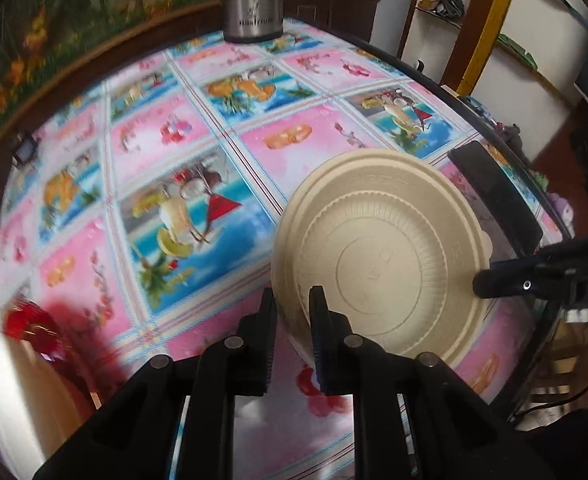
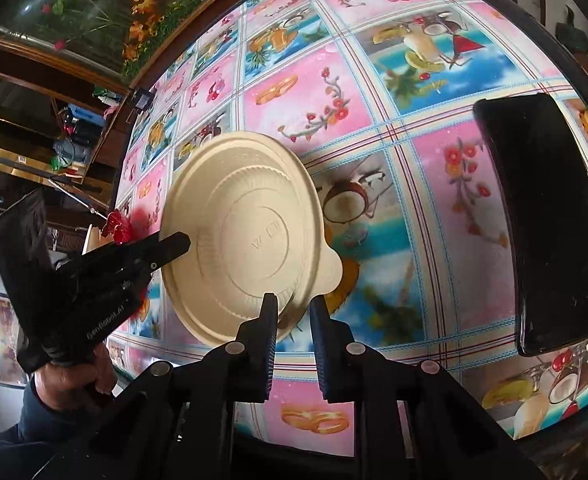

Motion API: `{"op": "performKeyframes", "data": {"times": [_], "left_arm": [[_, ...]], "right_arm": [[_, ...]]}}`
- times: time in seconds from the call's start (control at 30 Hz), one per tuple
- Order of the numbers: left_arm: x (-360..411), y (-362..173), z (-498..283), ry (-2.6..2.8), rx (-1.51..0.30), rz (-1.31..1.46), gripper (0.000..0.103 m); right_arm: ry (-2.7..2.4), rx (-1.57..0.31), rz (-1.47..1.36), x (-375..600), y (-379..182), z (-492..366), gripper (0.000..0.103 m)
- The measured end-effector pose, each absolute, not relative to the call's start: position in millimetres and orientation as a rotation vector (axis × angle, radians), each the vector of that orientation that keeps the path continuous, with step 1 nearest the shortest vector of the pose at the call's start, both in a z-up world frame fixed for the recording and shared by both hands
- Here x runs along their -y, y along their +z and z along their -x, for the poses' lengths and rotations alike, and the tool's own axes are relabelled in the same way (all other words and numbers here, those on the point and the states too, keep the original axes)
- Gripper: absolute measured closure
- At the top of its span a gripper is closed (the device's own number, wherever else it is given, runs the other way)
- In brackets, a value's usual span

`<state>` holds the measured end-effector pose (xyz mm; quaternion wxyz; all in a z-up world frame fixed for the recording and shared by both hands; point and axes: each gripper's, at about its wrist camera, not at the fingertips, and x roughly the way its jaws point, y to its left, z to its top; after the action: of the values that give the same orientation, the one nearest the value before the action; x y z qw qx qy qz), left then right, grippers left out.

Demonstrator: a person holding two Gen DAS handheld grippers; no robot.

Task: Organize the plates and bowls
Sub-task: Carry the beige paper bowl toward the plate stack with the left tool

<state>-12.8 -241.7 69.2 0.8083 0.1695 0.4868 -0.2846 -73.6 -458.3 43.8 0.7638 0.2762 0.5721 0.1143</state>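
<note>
A beige round bowl with a lid (image 1: 390, 252) is held above the table between both grippers. My left gripper (image 1: 292, 304) is shut on its rim at the left side; it shows from outside in the right wrist view (image 2: 174, 246). My right gripper (image 2: 293, 308) is shut on the near rim of the same bowl (image 2: 246, 240); it shows in the left wrist view (image 1: 494, 280). A second beige dish (image 1: 18, 392) sits blurred at the lower left, beside a red object (image 1: 30, 320).
The round table (image 1: 214, 120) has a colourful fruit-print cloth. A black phone (image 2: 546, 220) lies on it at the right, also in the left wrist view (image 1: 494, 196). A steel flask (image 1: 252, 0) stands at the far edge.
</note>
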Motion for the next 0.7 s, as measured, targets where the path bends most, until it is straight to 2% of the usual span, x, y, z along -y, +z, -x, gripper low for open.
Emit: {"op": "performKeyframes", "data": {"times": [0.3,0.7], "left_arm": [[232.1,98.8,25.9,-0.555,-0.933,-0.407,0.086],[203.8,120.6,34.0,-0.476,-0.879,-0.386,0.086]], "right_arm": [[0.299,-1.217,-0.573,451.7,65.9,68.4,0.085],[0.373,-1.188,-0.515,426.6,88.5,60.2,0.085]]}}
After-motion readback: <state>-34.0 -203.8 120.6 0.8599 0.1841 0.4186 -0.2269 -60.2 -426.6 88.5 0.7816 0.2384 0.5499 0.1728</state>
